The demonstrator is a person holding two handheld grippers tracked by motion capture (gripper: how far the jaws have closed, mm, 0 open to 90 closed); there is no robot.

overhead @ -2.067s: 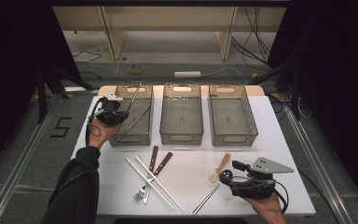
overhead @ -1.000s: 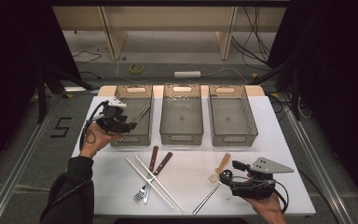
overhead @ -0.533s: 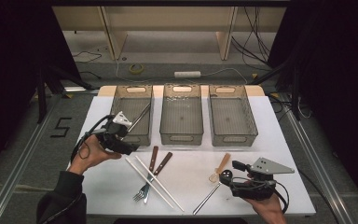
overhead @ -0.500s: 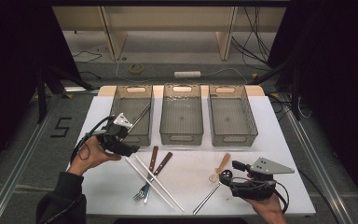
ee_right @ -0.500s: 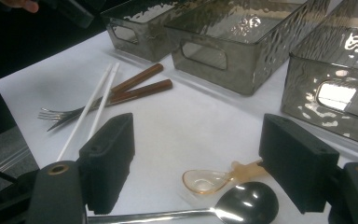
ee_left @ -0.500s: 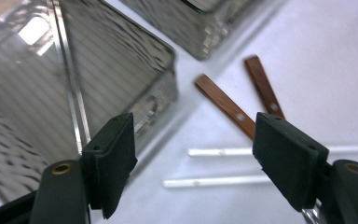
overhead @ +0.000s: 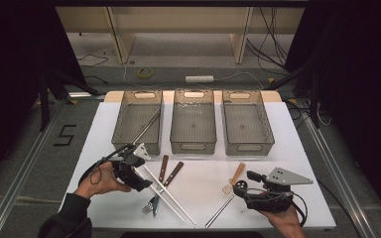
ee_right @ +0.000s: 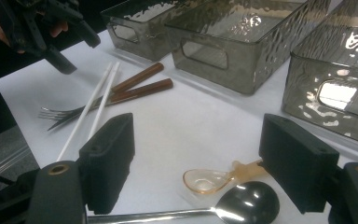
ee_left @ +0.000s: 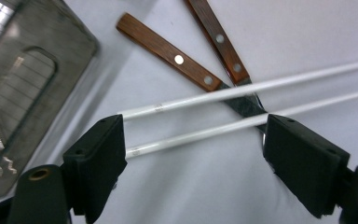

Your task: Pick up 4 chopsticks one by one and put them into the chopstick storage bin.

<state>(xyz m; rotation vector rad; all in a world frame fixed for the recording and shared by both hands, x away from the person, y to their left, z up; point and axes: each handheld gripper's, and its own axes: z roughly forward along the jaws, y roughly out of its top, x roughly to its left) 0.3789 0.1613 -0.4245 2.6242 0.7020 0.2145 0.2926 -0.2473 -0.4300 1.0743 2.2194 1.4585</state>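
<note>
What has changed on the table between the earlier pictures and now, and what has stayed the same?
The left gripper moved from the left bin back toward the person and down to the two white chopsticks, its open jaws now on either side of them, nothing grasped. A metal utensil leans in that bin as before. The right gripper stayed open near the spoons; the wooden-handled cutlery did not move.

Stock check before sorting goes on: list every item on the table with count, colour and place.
bins: 3, smoky clear, row at table's far side
metal utensil: 1, silver, leaning in left bin
chopsticks: 2, white, front left, lying across the forks
forks: 2, brown wooden handles, under the chopsticks
plastic spoon: 1, amber, front right
metal spoon: 1, silver, beside it
table: 1, white
left gripper: black jaws open over chopsticks
right gripper: jaws open near spoons
</note>
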